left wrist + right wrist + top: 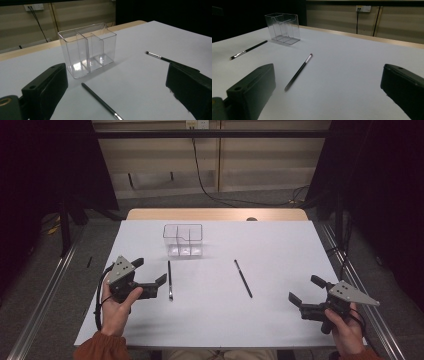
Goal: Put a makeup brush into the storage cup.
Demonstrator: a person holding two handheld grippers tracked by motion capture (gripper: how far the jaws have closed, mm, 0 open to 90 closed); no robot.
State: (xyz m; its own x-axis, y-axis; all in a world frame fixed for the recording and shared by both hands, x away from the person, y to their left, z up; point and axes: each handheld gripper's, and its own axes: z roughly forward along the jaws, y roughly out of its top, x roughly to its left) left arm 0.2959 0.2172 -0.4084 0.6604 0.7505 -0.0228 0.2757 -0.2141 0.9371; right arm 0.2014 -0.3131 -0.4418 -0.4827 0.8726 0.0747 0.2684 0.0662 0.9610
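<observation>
A clear acrylic organizer with several compartments stands upright at the back middle of the white table. Two thin dark brushes lie flat in front of it, the left brush and the right brush. My left gripper is open just left of the left brush, with nothing between its jaws. My right gripper is open near the front right, apart from the right brush. The left gripper view has the organizer ahead and the near brush between the jaws. The right gripper view shows its brush ahead.
A wooden strip runs along the table's far edge, with a cable on the floor beyond. Metal rails flank both sides of the table. The farther brush and the organizer show in the gripper views.
</observation>
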